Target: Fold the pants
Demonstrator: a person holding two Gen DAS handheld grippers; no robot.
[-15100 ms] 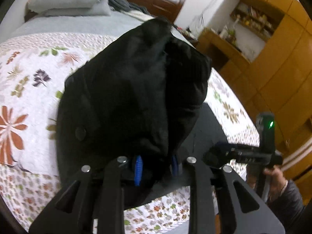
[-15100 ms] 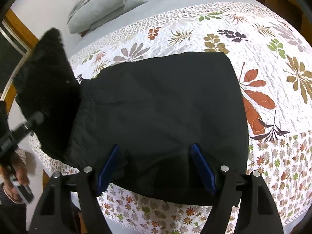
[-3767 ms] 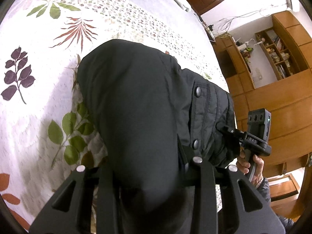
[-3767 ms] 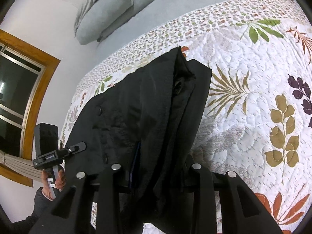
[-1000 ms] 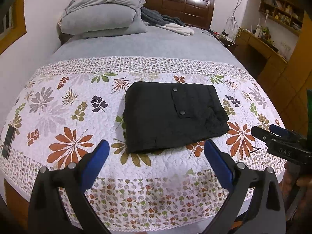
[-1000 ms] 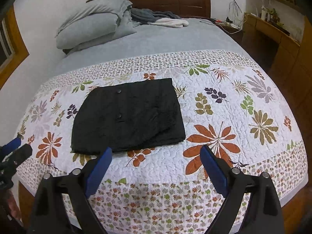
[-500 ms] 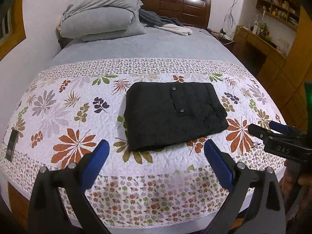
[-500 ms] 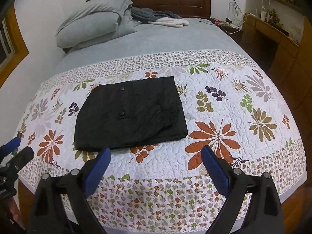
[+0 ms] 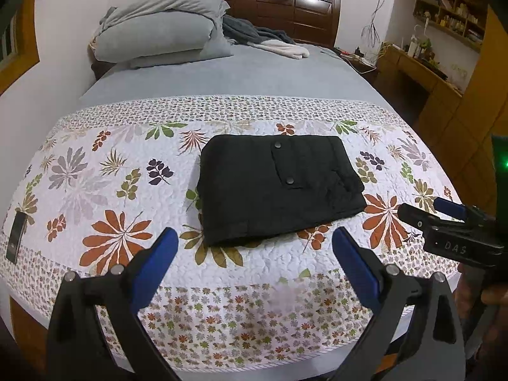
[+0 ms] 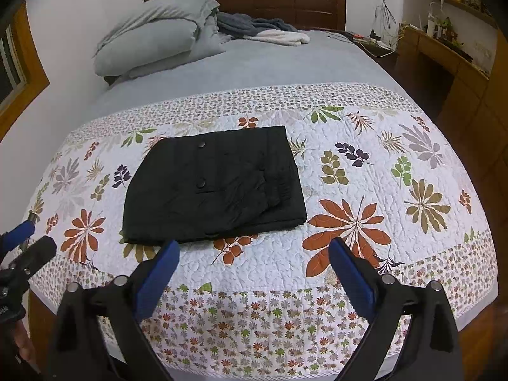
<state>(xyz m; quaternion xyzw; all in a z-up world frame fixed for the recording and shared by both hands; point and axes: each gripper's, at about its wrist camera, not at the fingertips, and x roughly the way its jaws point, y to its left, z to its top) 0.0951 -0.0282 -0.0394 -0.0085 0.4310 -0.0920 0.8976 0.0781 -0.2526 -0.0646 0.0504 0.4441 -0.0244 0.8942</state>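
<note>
The black pants [image 9: 276, 187] lie folded into a flat rectangle on the floral quilt, two snap buttons facing up; they also show in the right wrist view [image 10: 212, 187]. My left gripper [image 9: 254, 247] is open and empty, held back from the bed's foot edge, short of the pants. My right gripper [image 10: 252, 258] is open and empty, also short of the pants. The right gripper shows at the right edge of the left wrist view [image 9: 444, 219], and the left gripper at the left edge of the right wrist view [image 10: 22, 247].
The floral quilt [image 9: 104, 209] covers the foot of a bed with a grey sheet [image 9: 238, 73]. Grey pillows [image 9: 158, 31] and loose clothes [image 9: 263, 38] lie by the wooden headboard. A wooden desk and cabinets [image 9: 444, 89] stand on the right. A small dark object [image 9: 16, 238] lies at the quilt's left edge.
Both grippers have drawn slightly further back from the bed in the last second. The folded pants have not moved. Earlier both grippers were shut on the pants.
</note>
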